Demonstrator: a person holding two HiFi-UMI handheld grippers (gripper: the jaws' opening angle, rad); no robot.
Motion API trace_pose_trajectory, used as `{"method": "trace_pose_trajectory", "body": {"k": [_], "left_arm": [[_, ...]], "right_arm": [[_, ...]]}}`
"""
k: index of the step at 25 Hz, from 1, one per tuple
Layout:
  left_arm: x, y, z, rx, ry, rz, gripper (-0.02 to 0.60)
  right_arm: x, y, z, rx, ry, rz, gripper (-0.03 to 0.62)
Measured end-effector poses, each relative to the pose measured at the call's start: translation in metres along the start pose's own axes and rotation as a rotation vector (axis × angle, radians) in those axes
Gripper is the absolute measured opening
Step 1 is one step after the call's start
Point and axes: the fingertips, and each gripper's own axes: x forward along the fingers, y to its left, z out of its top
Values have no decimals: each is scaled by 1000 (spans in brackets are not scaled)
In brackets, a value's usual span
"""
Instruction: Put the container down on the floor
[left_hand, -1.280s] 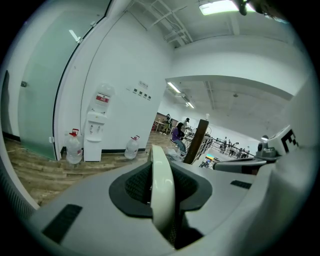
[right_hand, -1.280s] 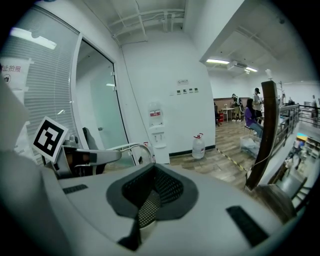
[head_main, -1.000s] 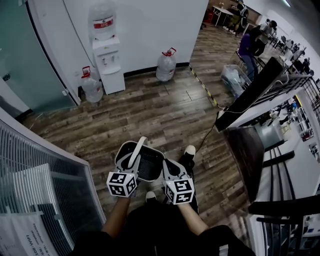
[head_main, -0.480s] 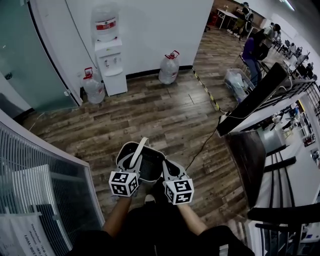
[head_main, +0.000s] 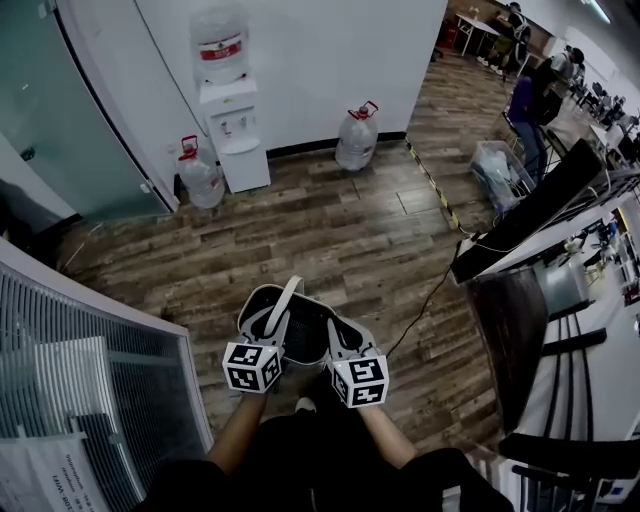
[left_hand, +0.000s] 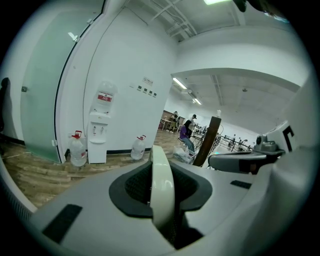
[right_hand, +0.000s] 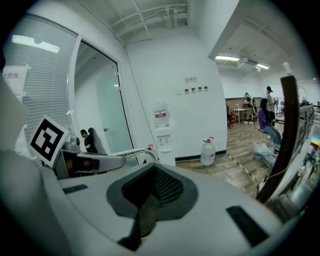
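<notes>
The container (head_main: 300, 330) is a white basket with a dark mesh inside and a pale handle strip (head_main: 280, 308) across its left part. It hangs above the wooden floor (head_main: 330, 230), in front of the person's legs. My left gripper (head_main: 266, 338) is shut on its left rim and my right gripper (head_main: 340, 342) on its right rim. In the left gripper view the container (left_hand: 85, 210) fills the lower half, with the handle strip (left_hand: 161, 185) in the middle and the right gripper (left_hand: 250, 160) beyond. The right gripper view shows the container (right_hand: 210, 210) and the left gripper (right_hand: 85, 161).
A water dispenser (head_main: 232, 120) stands against the far wall with a water jug (head_main: 200, 175) to its left and another (head_main: 357, 138) to its right. A louvred partition (head_main: 90, 380) runs along the left. A dark table (head_main: 520, 330) and a cable (head_main: 430, 290) lie to the right. People (head_main: 530, 100) are far right.
The dispenser, jugs and floor have slid right and down in the head view as the person moves. Both grippers keep hold of the container. The shoe seen beside the container is now hidden.
</notes>
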Motion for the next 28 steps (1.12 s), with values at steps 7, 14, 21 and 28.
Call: {"method": "trace_pose_trajectory", "body": {"k": [7,14,21,28], "left_arm": [[42,8,28,-17,-16,64,86],[83,16,51,-37,-37,117,86],[117,17,67,-47,-51,151,86],[143,18,82,-36,-46,146,86]], "right_arm": [[39,-42,35,-21,-5,51,11],[76,-71,57,-47,4,109,11],[93,-104,67,-56,7,132,11],[104,-129,74,-33,5,115,11]]}}
